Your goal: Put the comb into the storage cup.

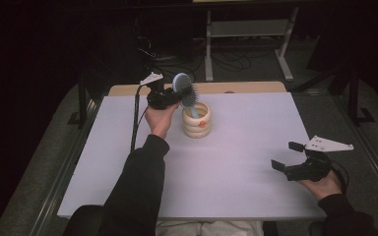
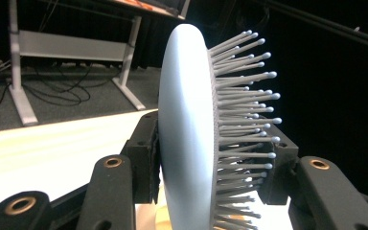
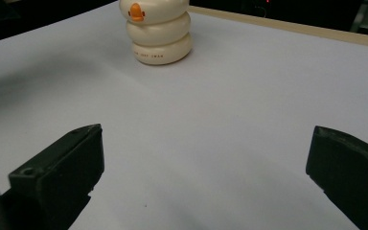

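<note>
A pale blue hairbrush (image 1: 184, 89) stands with its handle down inside a cream, ringed holder (image 1: 196, 120) that bears an orange beak. My left gripper (image 1: 173, 96) is shut on the brush head, just above the holder's mouth. In the left gripper view the two black pads clamp the brush head (image 2: 187, 134), one on its smooth back and one on the bristle side (image 2: 242, 129). My right gripper (image 1: 286, 155) rests at the table's right front, open and empty. In the right gripper view its jaws stand wide apart, with the holder (image 3: 159, 29) far ahead.
The white table top (image 1: 236, 162) has a wooden strip (image 1: 246, 87) along its far edge. Behind the table a metal stand (image 1: 248, 42) and loose cables (image 1: 226, 61) sit on the dark floor. A person's sleeve (image 1: 138, 191) reaches in from the bottom.
</note>
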`<state>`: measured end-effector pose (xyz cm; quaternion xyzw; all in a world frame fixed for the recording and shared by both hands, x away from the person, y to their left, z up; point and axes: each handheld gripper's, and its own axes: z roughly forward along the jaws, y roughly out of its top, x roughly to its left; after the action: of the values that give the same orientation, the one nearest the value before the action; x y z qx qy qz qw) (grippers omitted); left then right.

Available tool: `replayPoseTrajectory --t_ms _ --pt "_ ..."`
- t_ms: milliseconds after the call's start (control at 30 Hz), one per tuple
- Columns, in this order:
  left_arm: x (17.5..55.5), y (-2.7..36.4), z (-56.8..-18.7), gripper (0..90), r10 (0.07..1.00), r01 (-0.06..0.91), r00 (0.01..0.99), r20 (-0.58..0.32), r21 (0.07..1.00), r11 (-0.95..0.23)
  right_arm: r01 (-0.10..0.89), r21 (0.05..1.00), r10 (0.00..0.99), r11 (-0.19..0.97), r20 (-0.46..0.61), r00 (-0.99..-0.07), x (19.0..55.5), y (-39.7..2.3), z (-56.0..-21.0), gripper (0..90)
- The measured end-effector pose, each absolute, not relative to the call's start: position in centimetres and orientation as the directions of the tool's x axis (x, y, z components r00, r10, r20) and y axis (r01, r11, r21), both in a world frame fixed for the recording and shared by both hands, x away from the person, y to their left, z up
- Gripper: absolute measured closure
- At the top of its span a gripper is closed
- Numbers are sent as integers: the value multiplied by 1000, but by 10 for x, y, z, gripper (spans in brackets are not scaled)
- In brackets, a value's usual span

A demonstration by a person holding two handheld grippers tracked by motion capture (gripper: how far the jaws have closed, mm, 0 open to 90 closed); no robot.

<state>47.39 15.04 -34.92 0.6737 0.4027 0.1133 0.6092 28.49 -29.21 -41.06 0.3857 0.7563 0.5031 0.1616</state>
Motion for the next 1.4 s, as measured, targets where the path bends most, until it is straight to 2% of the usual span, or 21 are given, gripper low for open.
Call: replayPoseTrajectory --t_ms 67,400,467,600,733,800,867,967,1100,1233,1400 --pt "474 150 -353 506 699 402 641 -317 915 46 416 887 746 199 139 -651 285 -292 -411 0" --pt "475 160 -359 477 720 401 610 -331 912 80 420 884 746 204 138 -652 286 -291 -411 0" --pt "474 159 -359 449 750 399 576 -326 913 90 426 881 741 206 144 -656 286 -291 -412 0" --pt "472 156 -359 419 753 384 587 -299 921 66 433 875 739 217 143 -658 287 -291 -413 0" --pt "472 157 -358 265 760 404 567 -317 911 79 432 870 734 238 130 -666 288 -287 -414 0" --pt "473 160 -358 214 744 426 567 -354 899 104 431 870 735 240 128 -666 287 -287 -414 0" --pt "473 162 -357 149 742 436 570 -352 895 90 430 870 734 240 128 -667 287 -287 -414 0" --pt "473 166 -357 116 739 448 575 -351 891 75 427 873 734 236 128 -667 287 -287 -413 0" --pt "470 173 -353 7 746 423 583 -323 904 61 427 873 735 235 128 -666 287 -288 -413 0" --pt "465 179 -350 0 734 389 619 -280 921 23 428 873 735 235 129 -666 287 -288 -413 0" --pt "462 193 -347 0 720 395 624 -304 917 45 428 874 733 233 131 -667 287 -288 -413 0"
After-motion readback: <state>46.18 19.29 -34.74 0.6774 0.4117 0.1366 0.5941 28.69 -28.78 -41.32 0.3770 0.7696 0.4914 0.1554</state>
